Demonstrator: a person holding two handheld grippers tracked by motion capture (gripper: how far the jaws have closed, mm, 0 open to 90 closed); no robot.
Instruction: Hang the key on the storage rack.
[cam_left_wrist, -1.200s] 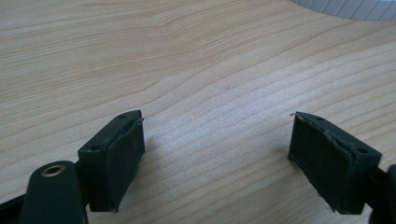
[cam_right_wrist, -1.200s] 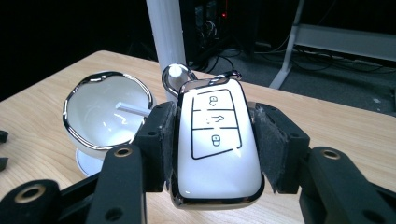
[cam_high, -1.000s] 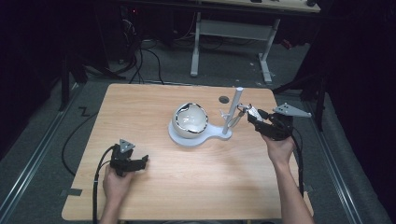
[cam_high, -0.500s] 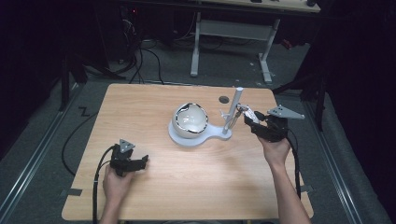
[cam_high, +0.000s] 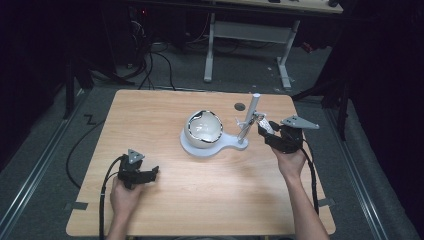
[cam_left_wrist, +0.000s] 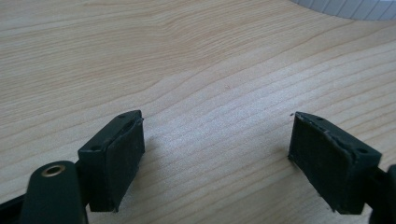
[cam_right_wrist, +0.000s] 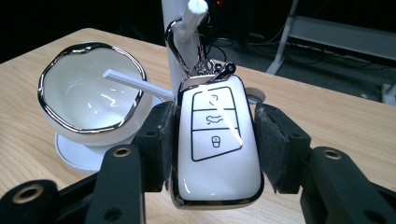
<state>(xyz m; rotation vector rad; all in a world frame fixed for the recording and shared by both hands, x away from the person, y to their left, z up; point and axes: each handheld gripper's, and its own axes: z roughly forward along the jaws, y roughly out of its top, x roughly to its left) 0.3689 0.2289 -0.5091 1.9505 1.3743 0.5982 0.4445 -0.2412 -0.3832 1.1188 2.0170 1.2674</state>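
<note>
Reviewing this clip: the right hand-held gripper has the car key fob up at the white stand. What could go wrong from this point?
1. The key fob is glossy and pinched only at its sides by the right hand-held gripper; it might slip or twist.
2. Its metal ring sits at a thin white peg on the post; a misjudged move could miss or catch the peg.
3. The white bowl stands close beside; pushing the post could shift the stand.

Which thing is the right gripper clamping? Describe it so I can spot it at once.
On the wooden table, find the white stand with its bowl and upright post. Beside the post, the right gripper clamps a car key fob: glossy white, chrome-edged, with three outlined buttons.
</note>
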